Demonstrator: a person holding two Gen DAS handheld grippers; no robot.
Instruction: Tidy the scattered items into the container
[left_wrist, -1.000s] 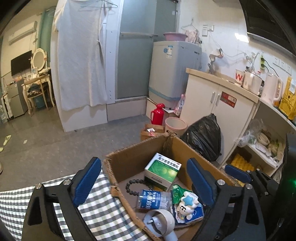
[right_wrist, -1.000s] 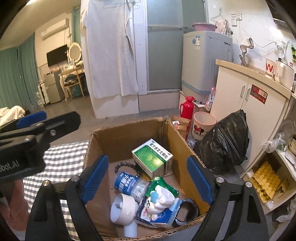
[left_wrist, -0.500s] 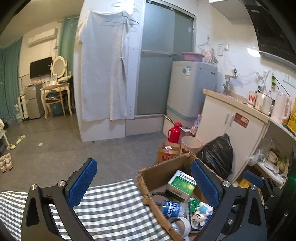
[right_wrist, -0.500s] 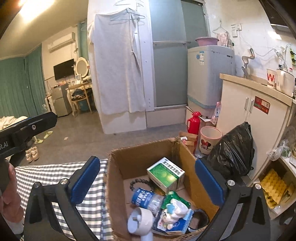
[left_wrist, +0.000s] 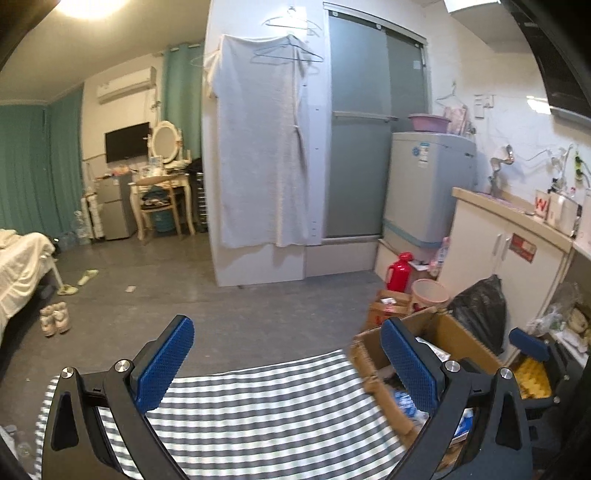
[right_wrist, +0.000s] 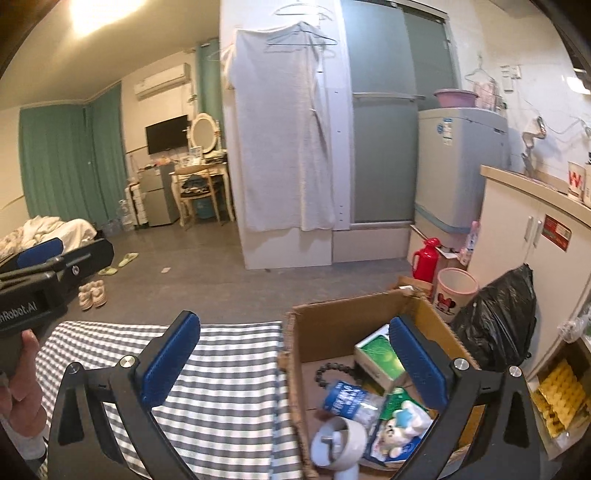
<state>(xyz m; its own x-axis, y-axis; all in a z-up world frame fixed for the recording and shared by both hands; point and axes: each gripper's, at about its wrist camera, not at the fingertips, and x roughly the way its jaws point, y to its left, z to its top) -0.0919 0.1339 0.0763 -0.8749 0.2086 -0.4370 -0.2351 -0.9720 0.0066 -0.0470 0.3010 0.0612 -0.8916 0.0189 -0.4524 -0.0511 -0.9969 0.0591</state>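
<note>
A brown cardboard box (right_wrist: 332, 325) stands at the right end of a grey-and-white checked cloth (right_wrist: 229, 369). Inside lie a green-and-white carton (right_wrist: 376, 356), a black bead string (right_wrist: 328, 371), a blue-labelled bottle (right_wrist: 347, 398), a white round gadget (right_wrist: 338, 441) and a small plush toy (right_wrist: 402, 424). My right gripper (right_wrist: 291, 365) hangs open above the box's left wall, with nothing between its blue pads. My left gripper (left_wrist: 286, 365) is open over the cloth (left_wrist: 258, 406), left of the box (left_wrist: 454, 336), and is also empty.
Beyond the box sit a black rubbish bag (right_wrist: 498, 321), a pink bin (right_wrist: 454, 291), a red flask (right_wrist: 424, 258) and a white cabinet (right_wrist: 532, 254). A hand (right_wrist: 22, 380) holds the left gripper's body at the left edge. Shoes (left_wrist: 55, 317) lie on the grey floor.
Both grippers have pulled back, up and to the left from the box, so more cloth and floor show. The right jaws have widened a little. The box's contents stay put.
</note>
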